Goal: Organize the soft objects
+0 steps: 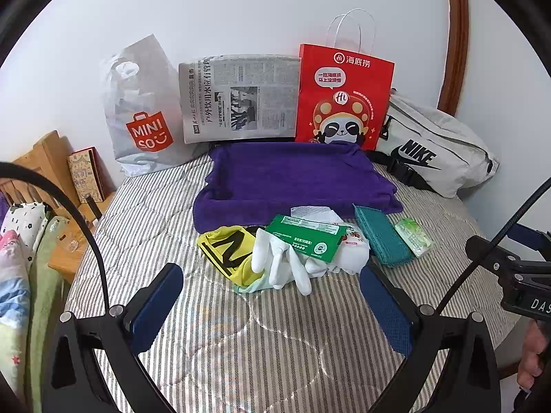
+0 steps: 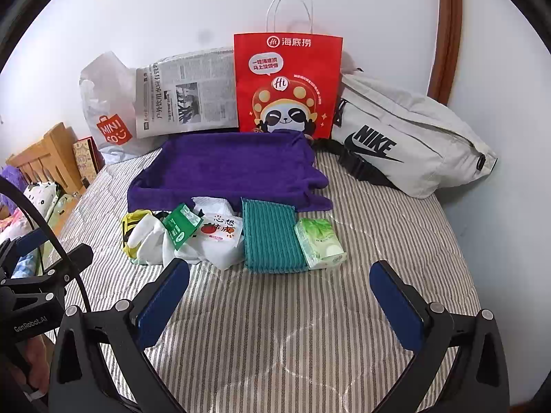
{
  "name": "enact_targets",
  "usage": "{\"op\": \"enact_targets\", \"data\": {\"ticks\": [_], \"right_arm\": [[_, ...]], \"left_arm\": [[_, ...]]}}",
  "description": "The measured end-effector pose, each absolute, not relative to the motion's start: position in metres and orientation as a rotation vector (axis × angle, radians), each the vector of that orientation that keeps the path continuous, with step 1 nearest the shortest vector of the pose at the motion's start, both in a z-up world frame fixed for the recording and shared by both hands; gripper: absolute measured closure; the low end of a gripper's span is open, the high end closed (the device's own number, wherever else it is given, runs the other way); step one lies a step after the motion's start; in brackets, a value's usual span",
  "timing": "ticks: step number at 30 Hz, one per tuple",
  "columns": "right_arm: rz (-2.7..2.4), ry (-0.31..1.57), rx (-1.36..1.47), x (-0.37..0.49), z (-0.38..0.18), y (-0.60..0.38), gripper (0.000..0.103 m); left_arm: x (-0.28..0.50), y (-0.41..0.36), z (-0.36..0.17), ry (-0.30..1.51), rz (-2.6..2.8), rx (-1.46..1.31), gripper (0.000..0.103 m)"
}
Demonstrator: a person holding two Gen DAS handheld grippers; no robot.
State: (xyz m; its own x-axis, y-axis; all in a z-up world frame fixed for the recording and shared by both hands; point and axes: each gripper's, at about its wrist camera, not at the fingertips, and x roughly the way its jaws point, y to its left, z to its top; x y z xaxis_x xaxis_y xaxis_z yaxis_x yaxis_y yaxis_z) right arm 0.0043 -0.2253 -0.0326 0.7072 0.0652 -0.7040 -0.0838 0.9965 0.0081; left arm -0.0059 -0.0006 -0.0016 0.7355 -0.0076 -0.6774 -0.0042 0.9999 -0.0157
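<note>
A purple towel (image 1: 292, 179) (image 2: 227, 168) lies spread on the striped bed. In front of it sits a pile: a yellow and black cloth (image 1: 227, 251) (image 2: 132, 222), white gloves (image 1: 286, 265) (image 2: 148, 241), a green packet (image 1: 306, 237) (image 2: 180, 225), a white pouch with a red print (image 1: 351, 251) (image 2: 218, 237), a teal ribbed cloth (image 1: 382, 237) (image 2: 270, 237) and a green tissue pack (image 1: 413, 237) (image 2: 320, 242). My left gripper (image 1: 272, 306) is open, just short of the gloves. My right gripper (image 2: 279, 306) is open, just short of the teal cloth. Neither holds anything.
Against the wall stand a Miniso plastic bag (image 1: 141, 113) (image 2: 103, 110), a folded newspaper (image 1: 237, 99) (image 2: 186, 96), a red paper bag (image 1: 344, 96) (image 2: 287, 82) and a white Nike waist bag (image 1: 434, 148) (image 2: 406, 137). A wooden headboard (image 1: 44, 161) and bedding (image 1: 17, 258) lie left.
</note>
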Motion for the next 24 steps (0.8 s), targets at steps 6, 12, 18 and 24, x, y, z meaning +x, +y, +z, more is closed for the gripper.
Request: {"op": "enact_targets", "data": {"ticks": [6, 12, 18, 24], "right_arm": [[0.082, 0.782, -0.025, 0.0040, -0.0330, -0.2246, 0.000], [0.082, 0.782, -0.027, 0.0031, -0.0328, -0.2235, 0.000], [0.082, 0.781, -0.028, 0.0021, -0.0331, -0.2223, 0.000], [0.081, 0.782, -0.024, 0.0020, -0.0327, -0.2226, 0.000]], "left_arm": [[-0.0062, 0.0007, -0.0015, 0.747, -0.001, -0.015, 0.000], [-0.0066, 0.0011, -0.0016, 0.747, 0.003, -0.014, 0.000], [-0.0069, 0.0012, -0.0014, 0.747, 0.004, -0.012, 0.000], [-0.0074, 0.0017, -0.0013, 0.746, 0.005, -0.013, 0.000]]}}
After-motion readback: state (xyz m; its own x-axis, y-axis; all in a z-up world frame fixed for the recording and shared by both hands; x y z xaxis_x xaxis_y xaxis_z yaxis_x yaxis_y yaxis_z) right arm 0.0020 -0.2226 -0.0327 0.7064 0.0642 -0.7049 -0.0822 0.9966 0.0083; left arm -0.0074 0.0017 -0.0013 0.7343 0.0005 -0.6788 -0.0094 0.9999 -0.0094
